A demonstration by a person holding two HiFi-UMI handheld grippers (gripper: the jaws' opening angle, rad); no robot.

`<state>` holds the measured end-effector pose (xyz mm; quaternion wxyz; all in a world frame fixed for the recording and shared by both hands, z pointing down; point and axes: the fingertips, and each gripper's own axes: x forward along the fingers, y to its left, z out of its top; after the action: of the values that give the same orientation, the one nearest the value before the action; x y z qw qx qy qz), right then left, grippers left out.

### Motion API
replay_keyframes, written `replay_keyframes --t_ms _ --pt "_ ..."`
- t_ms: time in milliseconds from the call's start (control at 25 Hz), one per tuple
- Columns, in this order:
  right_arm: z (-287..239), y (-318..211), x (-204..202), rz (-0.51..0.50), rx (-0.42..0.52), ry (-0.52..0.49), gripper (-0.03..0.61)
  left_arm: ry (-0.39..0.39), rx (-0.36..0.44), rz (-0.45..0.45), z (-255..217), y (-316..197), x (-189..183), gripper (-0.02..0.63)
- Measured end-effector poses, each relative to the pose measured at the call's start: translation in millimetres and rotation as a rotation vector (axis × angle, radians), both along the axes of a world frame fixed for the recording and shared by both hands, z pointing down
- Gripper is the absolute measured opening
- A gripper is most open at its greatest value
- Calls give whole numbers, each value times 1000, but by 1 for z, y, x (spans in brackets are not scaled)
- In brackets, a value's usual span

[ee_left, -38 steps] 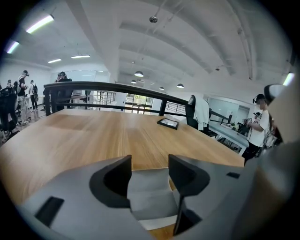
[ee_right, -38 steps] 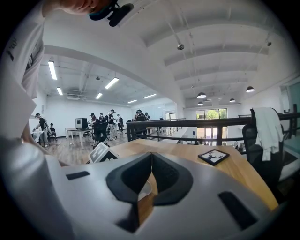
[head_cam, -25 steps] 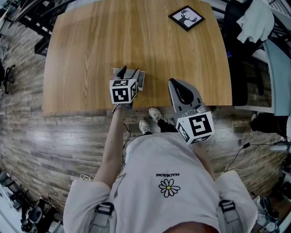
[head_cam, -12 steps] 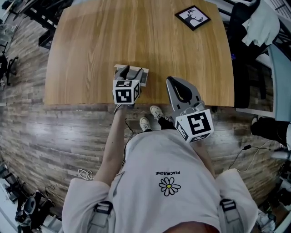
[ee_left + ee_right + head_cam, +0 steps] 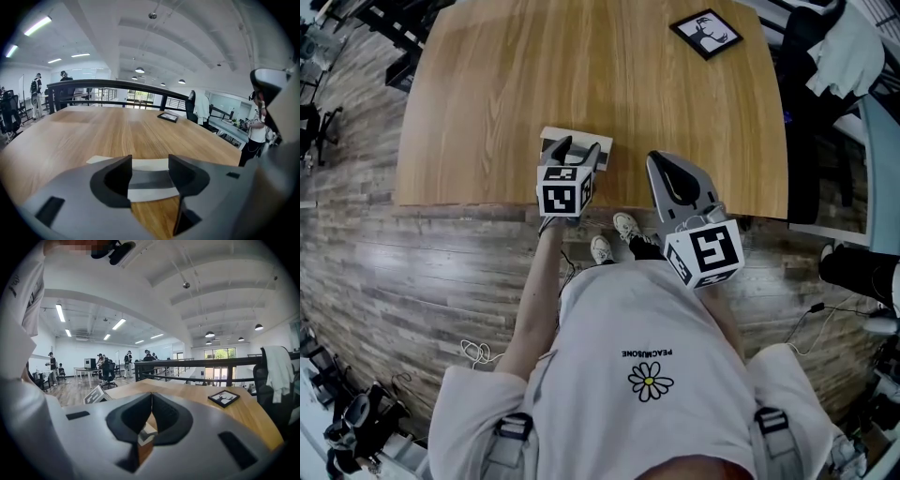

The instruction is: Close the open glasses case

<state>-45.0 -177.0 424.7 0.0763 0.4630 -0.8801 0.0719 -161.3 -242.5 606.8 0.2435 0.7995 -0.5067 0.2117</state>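
Note:
The open glasses case (image 5: 602, 148), white with a grey inside, lies on the wooden table (image 5: 581, 66) near its front edge. My left gripper (image 5: 575, 150) hovers over it with its jaws apart. In the left gripper view the case (image 5: 149, 181) shows in the gap of the left gripper (image 5: 150, 161); whether a finger touches it I cannot tell. My right gripper (image 5: 677, 184) hangs over the table's front edge to the right of the case, jaws shut on nothing. In the right gripper view the right gripper (image 5: 151, 395) has its tips together, and a bit of the case (image 5: 147, 434) shows below them.
A black-framed picture (image 5: 708, 31) lies at the table's far right corner, also seen as the picture (image 5: 223, 398) in the right gripper view. A chair with a white garment (image 5: 848, 47) stands right of the table. The person's shoes (image 5: 623, 228) are below the front edge.
The head view has shifted a little. More of the case's white edge now shows to the left of the left gripper's fingers. The right gripper has kept its place.

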Motion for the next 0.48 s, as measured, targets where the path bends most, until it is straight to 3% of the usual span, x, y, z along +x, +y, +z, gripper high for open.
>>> replay_keyframes --t_ms 480 --pt "4 4 -8 -12 -7 0 11 2 -62 -3 21 25 -6 243"
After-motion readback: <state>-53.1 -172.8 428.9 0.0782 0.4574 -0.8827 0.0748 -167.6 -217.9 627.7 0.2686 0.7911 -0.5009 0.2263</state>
